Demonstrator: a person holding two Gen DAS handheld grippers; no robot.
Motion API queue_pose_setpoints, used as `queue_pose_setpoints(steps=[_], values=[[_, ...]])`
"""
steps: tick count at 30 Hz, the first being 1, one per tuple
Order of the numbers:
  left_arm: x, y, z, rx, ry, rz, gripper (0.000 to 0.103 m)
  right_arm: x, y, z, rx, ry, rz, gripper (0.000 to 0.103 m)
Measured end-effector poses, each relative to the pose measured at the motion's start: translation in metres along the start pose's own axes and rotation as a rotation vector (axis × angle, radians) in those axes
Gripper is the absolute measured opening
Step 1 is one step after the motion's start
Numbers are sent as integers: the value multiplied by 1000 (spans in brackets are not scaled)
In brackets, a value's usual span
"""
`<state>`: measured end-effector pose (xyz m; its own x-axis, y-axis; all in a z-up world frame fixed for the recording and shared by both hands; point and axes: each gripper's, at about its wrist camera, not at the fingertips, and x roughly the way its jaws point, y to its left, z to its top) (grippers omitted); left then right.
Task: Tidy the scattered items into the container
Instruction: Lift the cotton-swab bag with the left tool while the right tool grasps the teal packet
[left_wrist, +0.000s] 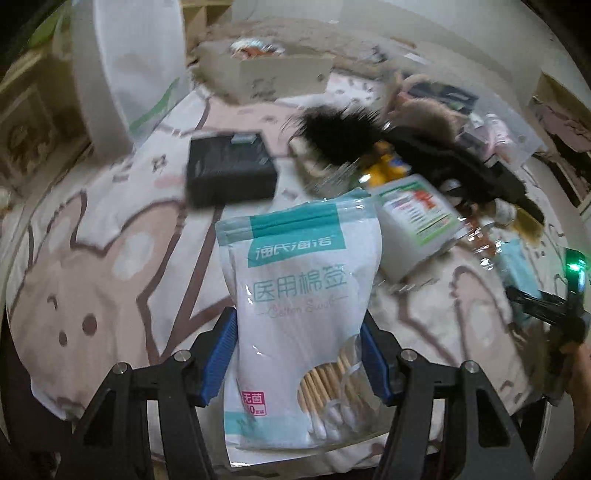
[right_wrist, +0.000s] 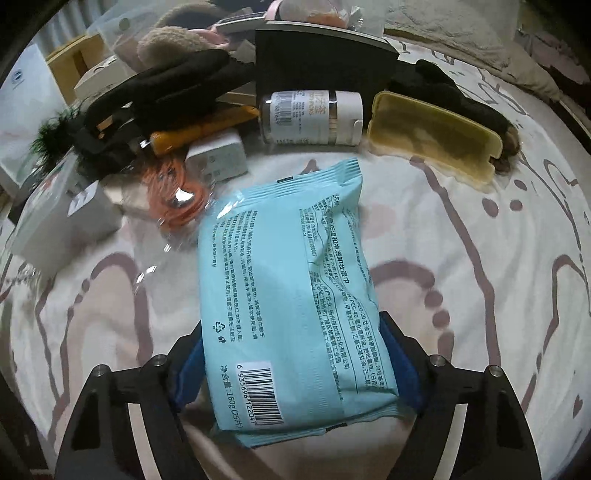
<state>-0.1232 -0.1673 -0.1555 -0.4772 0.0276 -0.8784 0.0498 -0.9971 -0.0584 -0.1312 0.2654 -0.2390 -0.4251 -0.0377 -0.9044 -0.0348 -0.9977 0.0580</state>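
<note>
Blue pads on my left gripper (left_wrist: 299, 354) pinch the swab bag (left_wrist: 295, 295) by its lower half, jaws clenched on both side edges so the pouch stands upright and clear of the bed (left_wrist: 92, 266). I hold it low because the heavy end, where the swabs sit, is down there. Ahead lie the black box (left_wrist: 229, 168) and, past it, the grey container (left_wrist: 266, 70) at the far edge, which I judge is where this goes. To the right the clutter (left_wrist: 424, 155) is piled together, well apart from the container.

My right gripper (right_wrist: 295, 369) is clamped across the wipes pack (right_wrist: 291, 295), near its barcode end, so the long pack sticks forward over the sheet. Beyond it wait the jar (right_wrist: 314, 118) and the yellow case (right_wrist: 436, 140), side by side.
</note>
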Motion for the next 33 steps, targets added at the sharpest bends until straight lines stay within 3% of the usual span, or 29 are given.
queue_pose_setpoints(steps=[14, 25, 29, 33], values=[[26, 14, -36, -45, 45, 11, 63, -34, -3, -54, 10, 8, 39, 82], [13, 6, -46, -28, 14, 9, 63, -38, 31, -45, 2, 44, 103, 81], [5, -2, -44, -18, -4, 7, 63, -61, 47, -56, 13, 28, 137, 80], [-3, -14, -38, -5, -22, -6, 63, -60, 59, -47, 23, 14, 174, 79]])
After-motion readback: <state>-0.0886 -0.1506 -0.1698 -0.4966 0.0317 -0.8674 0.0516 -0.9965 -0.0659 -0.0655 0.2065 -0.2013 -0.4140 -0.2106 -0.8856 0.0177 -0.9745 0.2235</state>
